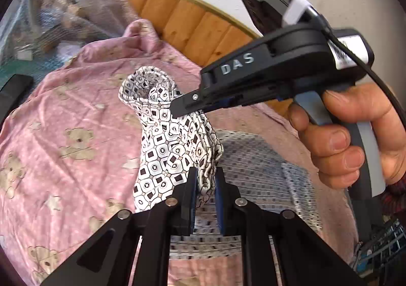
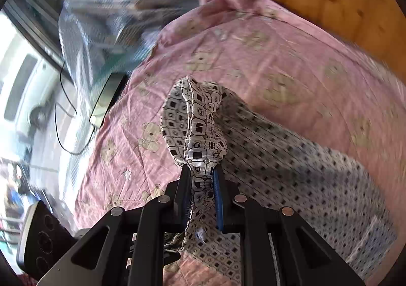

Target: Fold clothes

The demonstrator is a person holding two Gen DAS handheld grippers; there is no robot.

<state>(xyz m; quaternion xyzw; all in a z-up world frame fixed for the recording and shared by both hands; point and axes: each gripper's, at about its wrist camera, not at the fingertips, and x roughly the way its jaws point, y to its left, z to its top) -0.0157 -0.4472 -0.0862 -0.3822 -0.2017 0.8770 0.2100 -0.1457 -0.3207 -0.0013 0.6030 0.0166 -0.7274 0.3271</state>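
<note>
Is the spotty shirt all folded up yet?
Not yet. Both hand-held grippers, left and right, pinch the shirt up in a bunch; the rest sprawls on the pink blanket.

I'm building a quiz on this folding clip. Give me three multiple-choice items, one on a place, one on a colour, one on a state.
1. Where does the patterned garment lie?
A. On a pink teddy-bear quilt
B. On a wooden floor
C. In a basket

2. What colour are the pads inside the left tool?
A. Red
B. Blue
C. Yellow

3. What is the right tool doing?
A. Hanging open above the fabric
B. Lying on the bed
C. Pinching a fold of the garment

Key: 1 A, the pink quilt spreads under it; 2 B, blue strips line both fingers; 3 C, cloth is bunched between the closed fingers.
</note>
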